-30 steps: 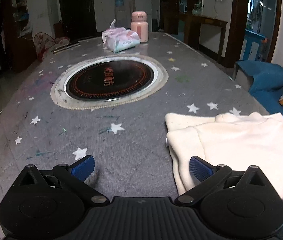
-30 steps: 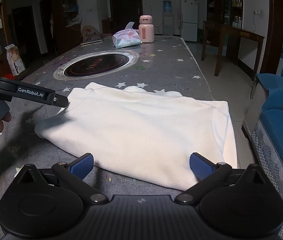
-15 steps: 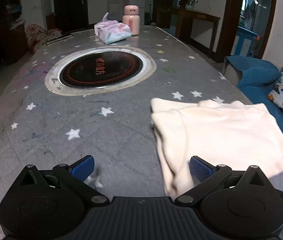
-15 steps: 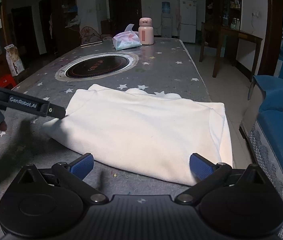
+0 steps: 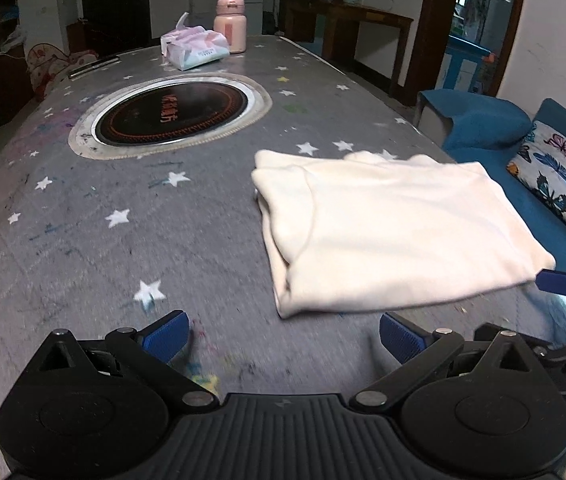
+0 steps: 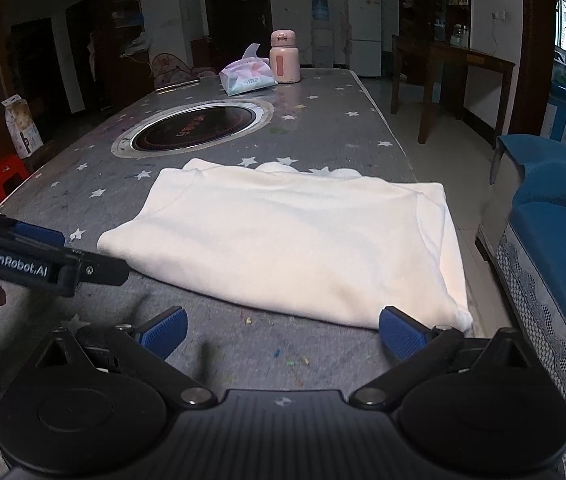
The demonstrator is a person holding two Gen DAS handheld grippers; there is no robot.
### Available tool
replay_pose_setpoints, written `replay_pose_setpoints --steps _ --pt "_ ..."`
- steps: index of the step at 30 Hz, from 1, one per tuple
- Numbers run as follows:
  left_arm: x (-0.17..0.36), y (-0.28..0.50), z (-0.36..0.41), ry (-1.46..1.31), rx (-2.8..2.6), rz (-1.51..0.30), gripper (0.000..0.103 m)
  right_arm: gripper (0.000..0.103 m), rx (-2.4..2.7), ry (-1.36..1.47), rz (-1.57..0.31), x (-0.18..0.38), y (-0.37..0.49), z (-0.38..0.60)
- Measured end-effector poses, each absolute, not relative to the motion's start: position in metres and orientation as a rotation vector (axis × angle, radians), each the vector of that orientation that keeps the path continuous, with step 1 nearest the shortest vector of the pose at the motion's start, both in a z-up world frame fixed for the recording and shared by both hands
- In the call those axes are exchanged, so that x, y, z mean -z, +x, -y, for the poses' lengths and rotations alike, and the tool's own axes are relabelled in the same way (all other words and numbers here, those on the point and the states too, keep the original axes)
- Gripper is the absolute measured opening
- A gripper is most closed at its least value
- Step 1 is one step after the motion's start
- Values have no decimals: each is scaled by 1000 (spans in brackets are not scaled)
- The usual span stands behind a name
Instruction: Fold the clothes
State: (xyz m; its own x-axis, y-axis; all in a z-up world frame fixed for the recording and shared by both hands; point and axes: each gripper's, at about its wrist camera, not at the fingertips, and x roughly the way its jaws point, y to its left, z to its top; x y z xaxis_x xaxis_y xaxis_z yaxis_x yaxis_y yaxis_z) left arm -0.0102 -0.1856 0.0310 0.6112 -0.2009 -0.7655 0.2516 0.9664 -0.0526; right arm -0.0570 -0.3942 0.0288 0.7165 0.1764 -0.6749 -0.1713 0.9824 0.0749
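Cream garment (image 6: 295, 240) lies folded flat at tabletop (image 5: 83, 248) right edge. Left tool (image 5: 283, 336) and right tool (image 6: 283, 330): jaws apart, empty, near front hem. Fabric likely soft, light, limp; pinch layered corners, lift evenly.

A folded white shirt (image 6: 295, 240) lies near the table's (image 6: 323, 128) right edge, with the wide-open right gripper (image 6: 283, 330) just before it.

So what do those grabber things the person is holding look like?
Each hand-held gripper is black plastic: a ribbed middle body, two round discs, and angled arms with silver pins. The left hand-held gripper and right hand-held gripper have blue ridged fingertips. White "GenRobot.AI" lettering marks the left one's side.
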Motion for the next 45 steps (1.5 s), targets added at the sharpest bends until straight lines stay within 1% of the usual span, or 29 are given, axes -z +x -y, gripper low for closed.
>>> replay_pose_setpoints --steps 18,45 --pt "-27 -44 189 75 280 -880 103 103 -162 27 -774 -22 -77 391" --pt "-30 -60 188 82 280 -868 103 103 -159 17 -761 -25 -93 387"
